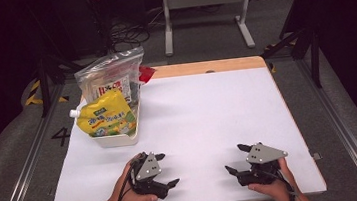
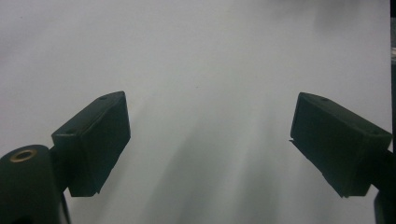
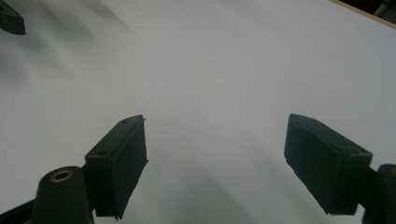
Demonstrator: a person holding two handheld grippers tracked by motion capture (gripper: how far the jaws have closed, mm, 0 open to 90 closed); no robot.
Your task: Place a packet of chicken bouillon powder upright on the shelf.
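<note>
Right now both grippers rest low near the person's edge of the white table (image 1: 208,112), well apart from the things at its far left corner: the left gripper (image 1: 166,171) has its jaws spread wide with nothing between them, and the right gripper (image 1: 237,158) is likewise wide and empty, each gripper view looking along bare pads onto blank table top. Nearest the left gripper is a white bin (image 1: 115,136) crammed with soft packs, a yellow spouted pouch (image 1: 108,119) leaning at the front and a clear plastic bag (image 1: 111,77) standing tall behind it, with something red (image 1: 146,73) just beside the bag. I judge the main risk to be the bin's loose, top-heavy load: a reach that clips the pouch's spout or pinches only slack film could drag the bag over, tip the light bin, or let the pouch slide out of the pads
</note>
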